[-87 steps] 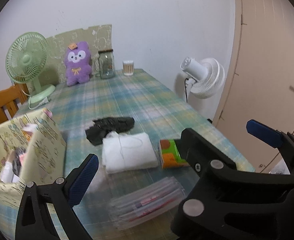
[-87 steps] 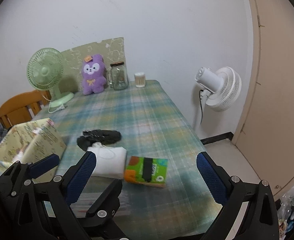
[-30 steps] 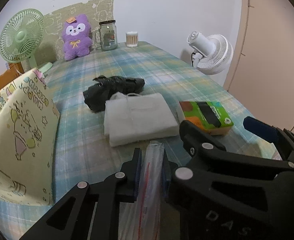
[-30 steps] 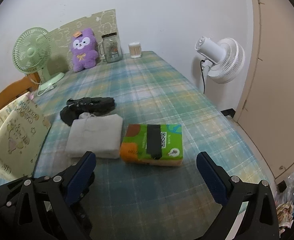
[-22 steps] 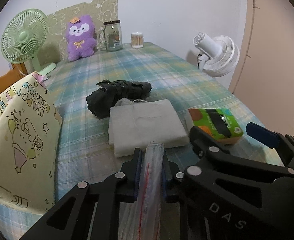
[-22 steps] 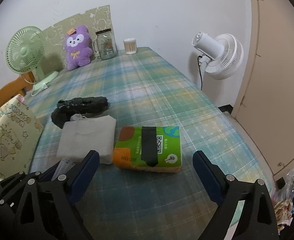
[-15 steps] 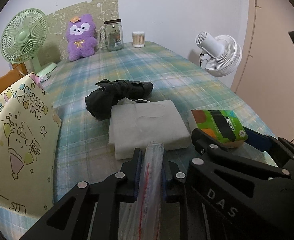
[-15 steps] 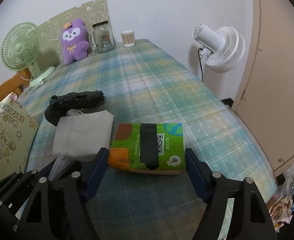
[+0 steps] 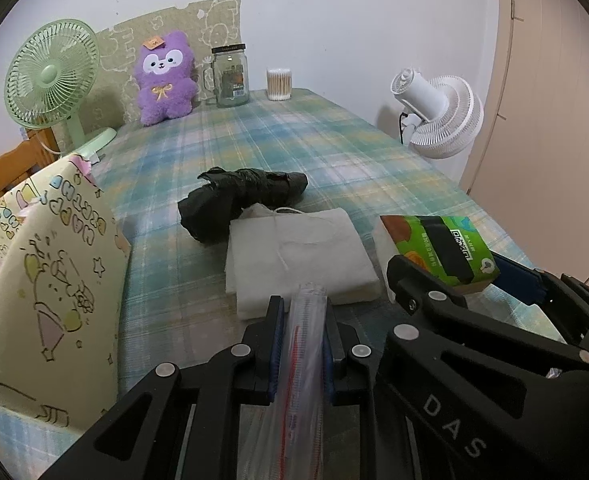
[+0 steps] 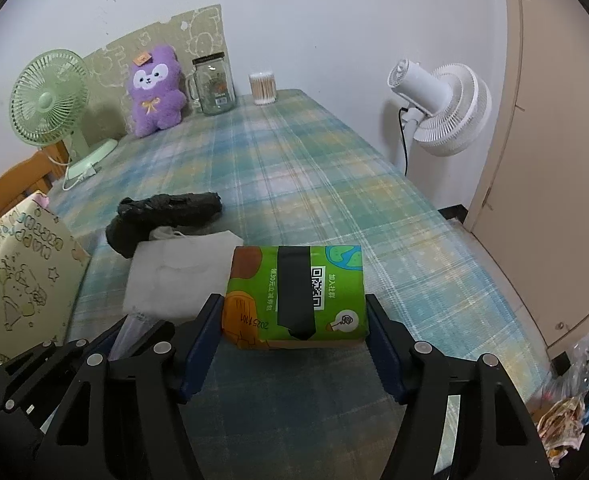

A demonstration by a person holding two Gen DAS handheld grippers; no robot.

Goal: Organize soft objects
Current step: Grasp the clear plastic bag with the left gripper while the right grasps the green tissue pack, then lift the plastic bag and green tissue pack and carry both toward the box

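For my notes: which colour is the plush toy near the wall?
Purple, with a white face; the plush toy shows best in the right wrist view.

- Our left wrist camera sits low and close over the near table (image 9: 294, 140) edge, looking down its length toward the far wall.
- Our right wrist camera faces likewise, from just rightward.
- Both share the tissue pack (image 9: 438, 248) (image 10: 294, 292), folded white cloth (image 9: 294, 256) (image 10: 178, 276) and purple plush (image 9: 165, 78) (image 10: 155, 90).

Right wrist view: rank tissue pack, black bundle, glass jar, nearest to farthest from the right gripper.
1. Tissue pack: between the fingers of the right gripper, whose jaws have just been closing on it.
2. Black bundle: mid-table, to the left, behind the white folded cloth.
3. Glass jar: at the table's far end, by the wall.
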